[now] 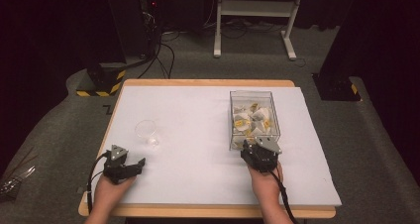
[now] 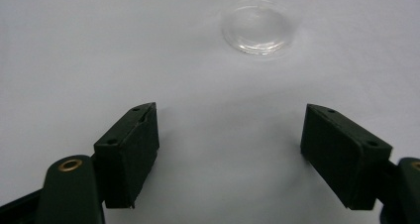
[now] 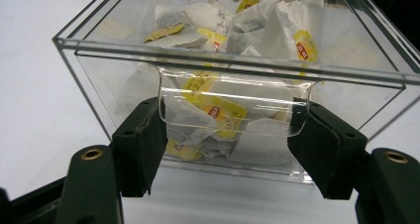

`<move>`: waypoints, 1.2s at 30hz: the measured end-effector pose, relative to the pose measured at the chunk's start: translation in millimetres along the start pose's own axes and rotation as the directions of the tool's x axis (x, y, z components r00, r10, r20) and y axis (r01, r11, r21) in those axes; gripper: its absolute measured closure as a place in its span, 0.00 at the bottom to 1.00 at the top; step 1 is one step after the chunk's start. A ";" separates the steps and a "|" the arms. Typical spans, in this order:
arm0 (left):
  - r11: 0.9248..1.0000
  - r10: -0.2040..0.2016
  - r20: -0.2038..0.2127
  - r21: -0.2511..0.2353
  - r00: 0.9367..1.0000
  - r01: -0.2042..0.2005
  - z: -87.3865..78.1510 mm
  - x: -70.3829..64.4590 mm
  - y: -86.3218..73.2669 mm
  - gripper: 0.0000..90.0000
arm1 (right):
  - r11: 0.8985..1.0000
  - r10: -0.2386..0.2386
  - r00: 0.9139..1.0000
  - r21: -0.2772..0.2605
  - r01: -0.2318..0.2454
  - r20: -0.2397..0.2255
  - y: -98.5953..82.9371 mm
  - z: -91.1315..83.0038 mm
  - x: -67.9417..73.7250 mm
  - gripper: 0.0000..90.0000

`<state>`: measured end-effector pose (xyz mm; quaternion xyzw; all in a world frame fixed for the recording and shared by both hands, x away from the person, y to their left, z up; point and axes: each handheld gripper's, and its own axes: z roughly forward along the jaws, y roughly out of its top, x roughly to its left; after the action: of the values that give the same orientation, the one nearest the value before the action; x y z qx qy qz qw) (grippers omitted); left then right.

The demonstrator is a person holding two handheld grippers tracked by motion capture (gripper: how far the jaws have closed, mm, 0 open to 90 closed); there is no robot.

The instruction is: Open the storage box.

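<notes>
Left claw [image 2: 230, 152] spread, facing clear cup [image 2: 257, 27] | right claw [image 3: 228, 149] spread at teabag box [image 3: 237, 80]

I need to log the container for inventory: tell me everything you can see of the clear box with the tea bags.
The clear box is a lidless rectangular bin of transparent, plastic-looking material, standing upright on the white table cover, right of centre. Its near wall has a wide dispensing opening with rounded corners. Inside lies a loose heap of tea bags with yellow tags. The right gripper sits open at that near wall, jaws flanking the opening; contact cannot be told.
</notes>
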<state>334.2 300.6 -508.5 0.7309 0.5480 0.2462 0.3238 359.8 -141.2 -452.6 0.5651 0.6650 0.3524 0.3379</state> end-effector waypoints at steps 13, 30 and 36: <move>1.000 -0.001 0.000 0.001 1.000 0.001 -0.1 -0.1 0.0 0.26 | 1.000 -0.008 1.000 -0.008 0.008 -0.014 -14.4 -21.7 0.1 0.36; 1.000 -0.001 0.000 0.000 1.000 0.001 0.0 -0.2 0.0 0.25 | 1.000 -0.015 1.000 -0.022 0.014 -0.018 -32.7 -47.9 2.8 0.36; 1.000 0.001 0.000 0.003 1.000 -0.001 -0.1 -0.2 0.0 0.26 | 0.999 -0.020 1.000 -0.029 0.019 -0.018 -38.3 -55.2 4.1 0.36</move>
<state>334.1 300.5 -508.4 0.7315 0.5481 0.2454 0.3228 292.7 -146.3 -456.5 0.5505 0.6683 0.3639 0.3434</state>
